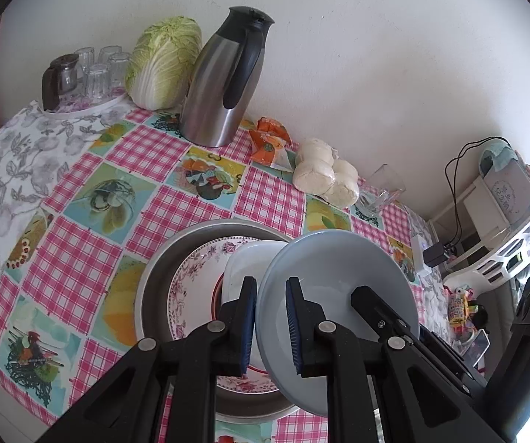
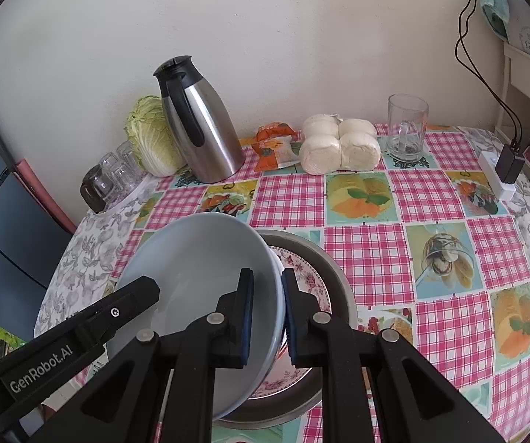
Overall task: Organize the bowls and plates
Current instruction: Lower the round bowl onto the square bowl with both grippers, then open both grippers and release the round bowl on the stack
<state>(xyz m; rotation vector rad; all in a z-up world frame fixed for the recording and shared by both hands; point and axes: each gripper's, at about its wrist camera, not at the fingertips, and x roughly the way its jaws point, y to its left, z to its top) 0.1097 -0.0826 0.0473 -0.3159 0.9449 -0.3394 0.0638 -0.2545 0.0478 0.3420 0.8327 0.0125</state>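
Observation:
A pale blue bowl (image 1: 342, 288) (image 2: 206, 280) is held tilted above a stack of dishes. My left gripper (image 1: 271, 326) is shut on its left rim. My right gripper (image 2: 268, 319) is shut on its opposite rim. Under it, a white dish (image 1: 250, 262) sits on a floral plate (image 1: 198, 280) (image 2: 303, 271), which lies in a grey metal pan (image 1: 154, 269) (image 2: 333, 269). The right gripper's finger (image 1: 379, 313) shows in the left wrist view, and the left gripper's finger (image 2: 117, 313) shows in the right wrist view.
At the back of the checked tablecloth (image 2: 368, 251) stand a steel thermos jug (image 2: 198, 125), a cabbage (image 2: 150, 136), a tray of glasses (image 1: 88, 74), an orange packet (image 2: 274, 144), bagged buns (image 2: 339, 144) and a glass mug (image 2: 407, 129). A white shelf (image 1: 501, 229) stands right.

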